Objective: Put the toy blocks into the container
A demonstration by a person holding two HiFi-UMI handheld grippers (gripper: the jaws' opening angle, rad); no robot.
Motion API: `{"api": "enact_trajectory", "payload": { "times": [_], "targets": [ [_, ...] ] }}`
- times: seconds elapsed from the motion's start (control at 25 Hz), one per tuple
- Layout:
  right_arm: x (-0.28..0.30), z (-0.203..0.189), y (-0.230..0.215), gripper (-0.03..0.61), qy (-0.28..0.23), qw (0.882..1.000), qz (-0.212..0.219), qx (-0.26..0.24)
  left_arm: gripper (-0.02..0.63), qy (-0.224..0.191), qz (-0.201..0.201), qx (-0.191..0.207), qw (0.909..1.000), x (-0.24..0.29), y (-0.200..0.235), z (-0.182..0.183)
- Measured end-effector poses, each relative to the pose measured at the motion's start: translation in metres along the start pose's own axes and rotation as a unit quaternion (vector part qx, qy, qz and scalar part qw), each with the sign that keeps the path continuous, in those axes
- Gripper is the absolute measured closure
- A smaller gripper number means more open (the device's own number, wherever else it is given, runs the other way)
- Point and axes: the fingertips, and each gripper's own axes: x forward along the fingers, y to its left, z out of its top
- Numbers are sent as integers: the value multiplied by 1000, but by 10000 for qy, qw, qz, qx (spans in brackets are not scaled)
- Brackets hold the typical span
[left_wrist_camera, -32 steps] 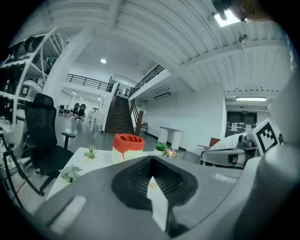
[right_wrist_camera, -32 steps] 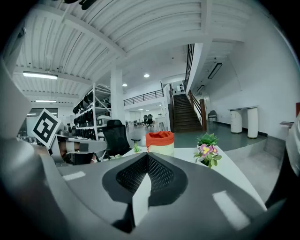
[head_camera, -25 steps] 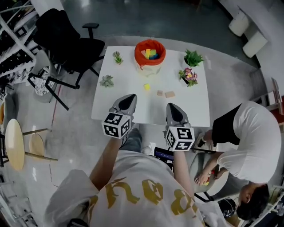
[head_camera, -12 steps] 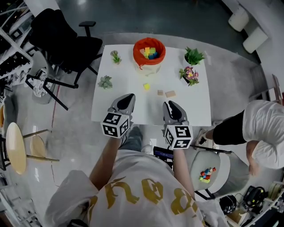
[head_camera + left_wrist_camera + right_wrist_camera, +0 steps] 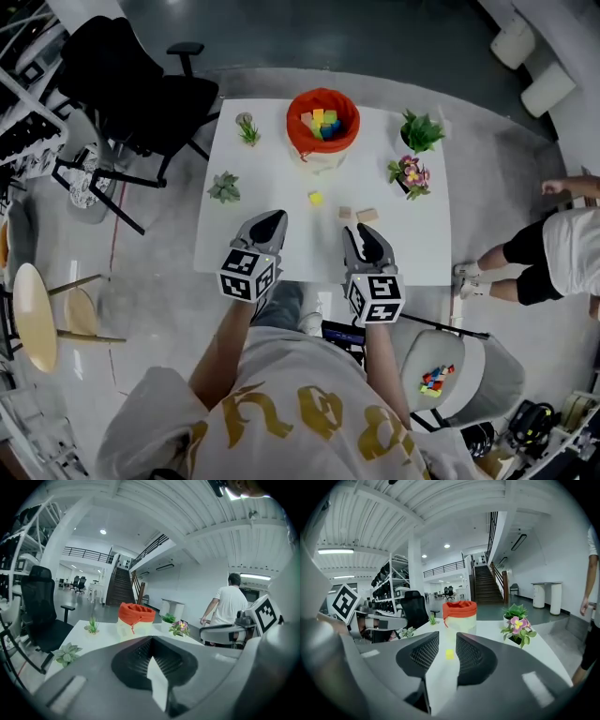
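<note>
Three toy blocks lie loose on the white table, a yellow block, a small tan block and a larger tan block touching it. All sit in front of the orange-rimmed container, which holds several coloured blocks. Over the near edge, well apart from the blocks, the left gripper has its jaws together on nothing. The right gripper has its jaws apart and empty, the yellow block showing through their gap. Four small potted plants flank the container.
</note>
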Motion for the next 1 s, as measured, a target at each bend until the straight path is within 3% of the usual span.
{"api": "enact_trajectory", "payload": {
  "times": [1.0],
  "targets": [
    [97, -42, 6, 407, 911, 9947, 359, -324, 614, 504, -140, -80, 9986, 63, 53, -34]
  ]
}}
